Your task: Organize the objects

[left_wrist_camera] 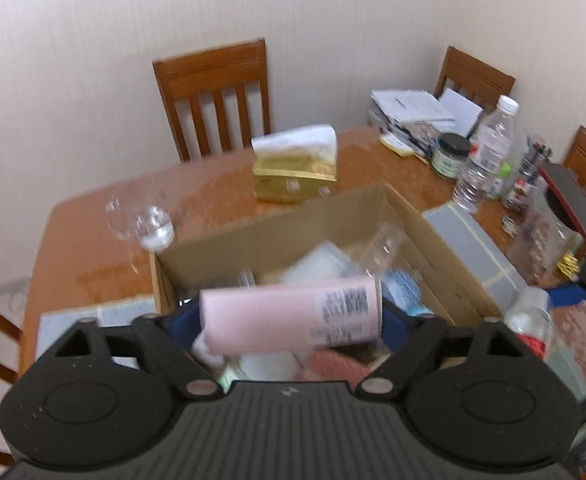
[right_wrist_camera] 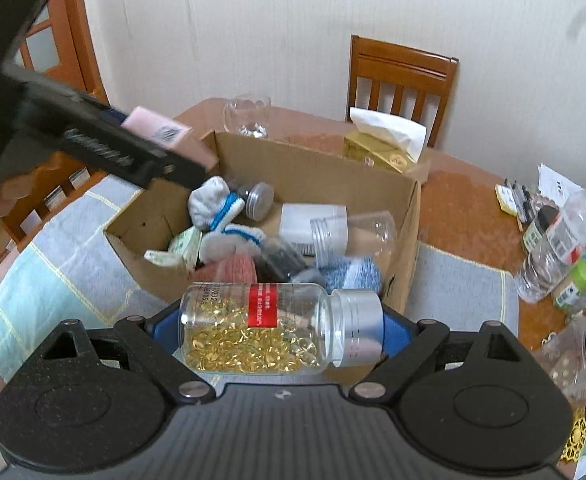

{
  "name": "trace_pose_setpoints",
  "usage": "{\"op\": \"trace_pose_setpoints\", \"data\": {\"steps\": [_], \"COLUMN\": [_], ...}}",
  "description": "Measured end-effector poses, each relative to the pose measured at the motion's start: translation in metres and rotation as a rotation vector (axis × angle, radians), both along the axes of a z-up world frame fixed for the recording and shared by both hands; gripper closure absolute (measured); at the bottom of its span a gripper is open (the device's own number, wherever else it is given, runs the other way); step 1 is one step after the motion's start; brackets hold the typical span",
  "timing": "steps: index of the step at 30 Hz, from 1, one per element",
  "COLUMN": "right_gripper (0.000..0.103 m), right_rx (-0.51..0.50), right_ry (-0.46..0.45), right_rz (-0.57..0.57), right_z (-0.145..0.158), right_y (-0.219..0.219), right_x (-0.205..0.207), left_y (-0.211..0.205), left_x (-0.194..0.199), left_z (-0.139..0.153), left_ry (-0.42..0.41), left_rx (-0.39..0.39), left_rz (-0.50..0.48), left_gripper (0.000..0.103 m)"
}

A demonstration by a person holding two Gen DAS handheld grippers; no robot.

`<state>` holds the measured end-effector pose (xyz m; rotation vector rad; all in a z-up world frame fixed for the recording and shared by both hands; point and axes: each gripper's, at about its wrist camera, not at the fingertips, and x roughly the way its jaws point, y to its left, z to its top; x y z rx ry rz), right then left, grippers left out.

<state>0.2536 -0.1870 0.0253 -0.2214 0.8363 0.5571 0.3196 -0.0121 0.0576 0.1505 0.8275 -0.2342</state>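
An open cardboard box stands on the wooden table, holding socks, clear jars and small packs. My left gripper hangs over the box. A pink cylinder with a barcode lies crosswise and slightly tilted between its blue pads, which stand wide at its ends and do not seem to press it. In the right wrist view one of that gripper's fingers shows beside the pink cylinder. My right gripper is shut on a clear bottle of gold capsules, held end to end at the box's near edge.
A gold tissue box and a glass cup stand behind the cardboard box. Right of it are a water bottle, a dark-lidded jar and stacked papers. Grey placemats flank the box. Wooden chairs ring the table.
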Motion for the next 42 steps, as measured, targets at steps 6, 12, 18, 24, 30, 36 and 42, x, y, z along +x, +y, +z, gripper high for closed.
{"op": "trace_pose_setpoints", "data": {"steps": [6,12,18,24,30,36,42], "right_gripper": [0.007,0.007,0.007,0.007,0.003,0.000,0.000], "right_rx": [0.001,-0.002,-0.019,-0.059,-0.096,-0.103,-0.100], "right_ry": [-0.003,0.016,0.033,0.033,0.033,0.005,0.020], "right_rz": [-0.020,-0.033,-0.045,-0.063,-0.087,-0.124,-0.187], "right_z": [0.000,-0.004,-0.006,-0.011,-0.017,-0.013,-0.003], "right_y": [0.005,0.007,0.013,0.024,0.034,0.034,0.030], "right_x": [0.012,0.023,0.039,0.056,0.065,0.068,0.070], "left_y": [0.002,0.015,0.034,0.044,0.055,0.058,0.059], "left_x": [0.004,-0.007,-0.023,-0.041,-0.053,-0.061,-0.062], "left_z": [-0.003,-0.012,-0.017,-0.021,-0.026,-0.027,-0.028], "left_ry": [-0.053,-0.064,-0.080,-0.104,-0.074,-0.066,-0.037], "left_rx": [0.034,0.057,0.058,0.073,0.027,0.002,-0.011], "left_rz": [0.045,0.074,0.137,0.188,0.241,0.266,0.278], "left_gripper": [0.001,0.001,0.001,0.001,0.001,0.001,0.001]}}
